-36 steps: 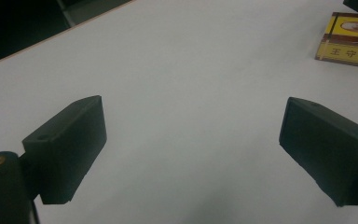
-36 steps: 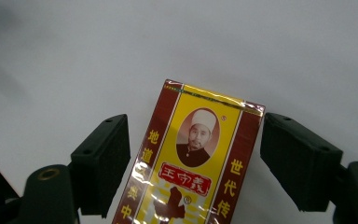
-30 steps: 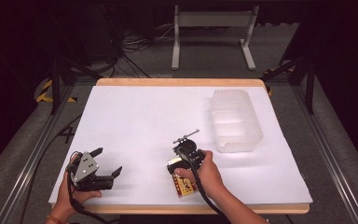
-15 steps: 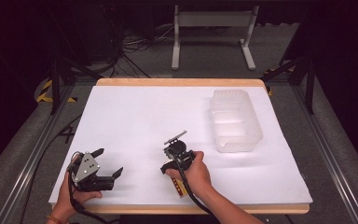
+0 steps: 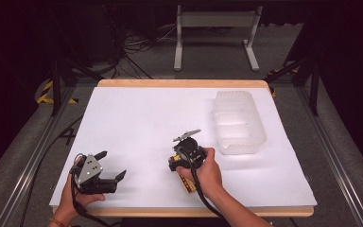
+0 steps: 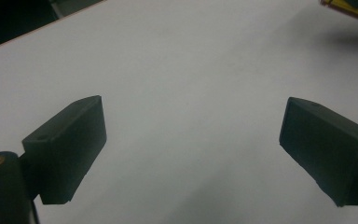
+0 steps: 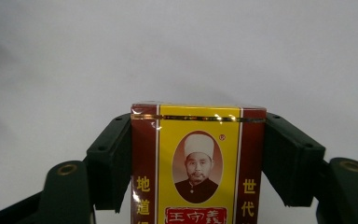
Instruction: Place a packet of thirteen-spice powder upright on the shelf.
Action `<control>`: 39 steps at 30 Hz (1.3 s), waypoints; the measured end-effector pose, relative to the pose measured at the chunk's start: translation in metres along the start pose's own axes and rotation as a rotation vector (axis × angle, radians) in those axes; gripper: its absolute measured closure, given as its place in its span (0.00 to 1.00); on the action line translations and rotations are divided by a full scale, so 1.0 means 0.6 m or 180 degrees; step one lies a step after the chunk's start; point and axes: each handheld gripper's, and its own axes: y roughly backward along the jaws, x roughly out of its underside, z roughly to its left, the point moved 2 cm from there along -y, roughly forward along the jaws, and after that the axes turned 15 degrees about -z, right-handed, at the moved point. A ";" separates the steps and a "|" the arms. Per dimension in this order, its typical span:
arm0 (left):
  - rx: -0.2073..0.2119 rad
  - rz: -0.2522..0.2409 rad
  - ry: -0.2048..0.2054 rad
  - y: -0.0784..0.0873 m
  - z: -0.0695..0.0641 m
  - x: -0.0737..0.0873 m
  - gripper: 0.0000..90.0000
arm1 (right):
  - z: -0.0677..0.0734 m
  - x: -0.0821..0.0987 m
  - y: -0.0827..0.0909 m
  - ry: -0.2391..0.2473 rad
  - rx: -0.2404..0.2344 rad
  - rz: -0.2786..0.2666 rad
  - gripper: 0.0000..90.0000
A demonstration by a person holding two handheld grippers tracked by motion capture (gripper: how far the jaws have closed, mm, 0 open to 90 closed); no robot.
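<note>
A red and yellow box (image 7: 198, 140) with a printed portrait and Chinese characters sits between the jaws of my right gripper (image 7: 198, 156), which is shut on its two sides. In the high view this right gripper (image 5: 177, 163) is at the table's front centre, held by a hand, and the box (image 5: 185, 185) pokes out beside the hand, low over the white table (image 5: 137, 123). My left gripper (image 5: 112, 164) rests at the front left, open, with nothing between its jaws. In its own view the left gripper (image 6: 191, 149) looks across bare white surface, with an edge of the box (image 6: 354, 6) at the top right.
A clear plastic bin (image 5: 238, 122) stands at the right of the table, beyond the right gripper. The table's wooden front edge (image 5: 170, 211) runs just below both hands. Metal rails flank the table, and a stand and cables lie on the floor behind it.
The right hand and its gripper have shifted slightly left and turned a little, with the box still held. The left gripper has stayed in place.
</note>
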 end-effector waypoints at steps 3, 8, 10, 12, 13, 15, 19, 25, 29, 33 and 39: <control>0.0004 0.0004 0.0002 0.000 0.000 0.000 0.09 | -0.003 -0.005 0.009 0.0035 -0.0006 -0.0084 0.36; 0.0049 0.0014 0.0047 -0.001 -0.001 0.002 0.09 | -0.020 -0.022 0.024 0.0091 -0.0088 -0.0331 0.36; 0.0060 0.0014 0.0050 -0.002 -0.001 0.002 0.09 | -0.027 -0.026 0.027 0.0082 -0.0095 -0.0424 0.36; 0.0066 0.0008 0.0073 -0.002 -0.001 0.002 0.09 | -0.035 -0.030 0.032 0.0055 -0.0115 -0.0503 0.36; 0.0079 0.0013 0.0072 -0.002 -0.001 0.002 0.09 | -0.039 -0.032 0.035 0.0076 -0.0131 -0.0564 0.36; 0.0078 0.0017 0.0067 -0.002 -0.001 0.003 0.09 | -0.047 -0.038 0.041 0.0134 -0.0111 -0.0657 0.36; 0.0056 0.0007 0.0108 -0.002 0.003 0.002 0.09 | -0.064 -0.057 0.059 0.0227 -0.0034 -0.0912 0.36; 0.0082 0.0023 0.0087 -0.003 0.004 0.004 0.09 | -0.090 -0.084 0.083 0.0359 0.0079 -0.1206 0.36; 0.0073 0.0011 0.0113 -0.002 0.005 0.004 0.09 | -0.107 -0.099 0.090 0.0324 0.0141 -0.1306 0.36; 0.0077 0.0014 0.0119 -0.003 0.005 0.004 0.08 | -0.129 -0.115 0.099 0.0357 0.0238 -0.1402 0.36; 0.0084 0.0006 0.0098 -0.003 0.003 0.002 0.08 | -0.174 -0.127 0.114 0.0227 0.0400 -0.1584 0.36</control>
